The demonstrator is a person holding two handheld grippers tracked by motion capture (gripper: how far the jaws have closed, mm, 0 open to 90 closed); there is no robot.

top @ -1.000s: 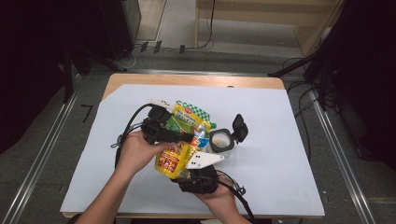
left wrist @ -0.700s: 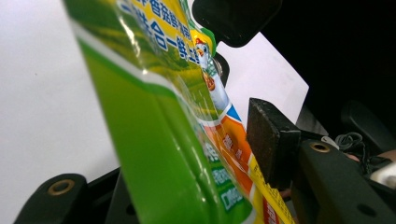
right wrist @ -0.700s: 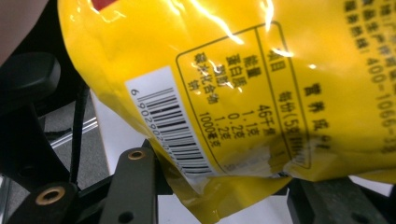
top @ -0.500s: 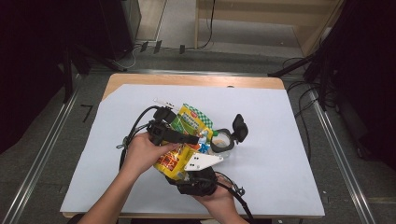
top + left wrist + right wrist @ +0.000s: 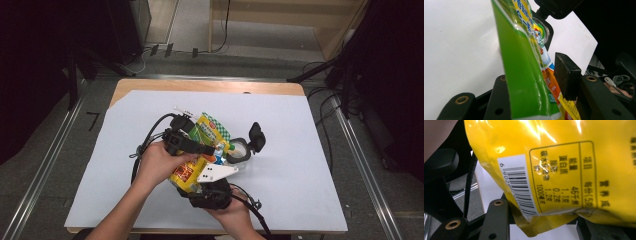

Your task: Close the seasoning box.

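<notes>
Two grippers share one snack pouch (image 5: 207, 131), a green-topped, yellow-bottomed bag held tilted above the white sheet (image 5: 305, 150), near the middle of the table (image 5: 200, 86) and on the person's side of it. The left gripper (image 5: 209, 149) crosses the bag's upper half. Its jaws have just been closing with the pouch between them, and in the left gripper view the dark pad (image 5: 567, 75) looks to be against the foil, though the other jaw is hidden behind the bag, so the pinch is probable rather than certain. The right gripper (image 5: 541, 222) comes up from below, its jaws set either side of the yellow bottom corner by the barcode and seemingly clamped on it. The left hand (image 5: 157, 162) and the right hand (image 5: 232, 215) sit close together under the load. Just beside the pouch, toward the right of the high view, stands a small clear container (image 5: 239, 151) with a black rim and its hinged lid (image 5: 256, 136) flipped up. My reading is that the bag is being readied for opening or for emptying into that container, with both grips only now settled. The next move calls for the lower grip to hold firm while the upper one works the top edge, and for the bag's mouth to be brought over the open rim without knocking the container.
</notes>
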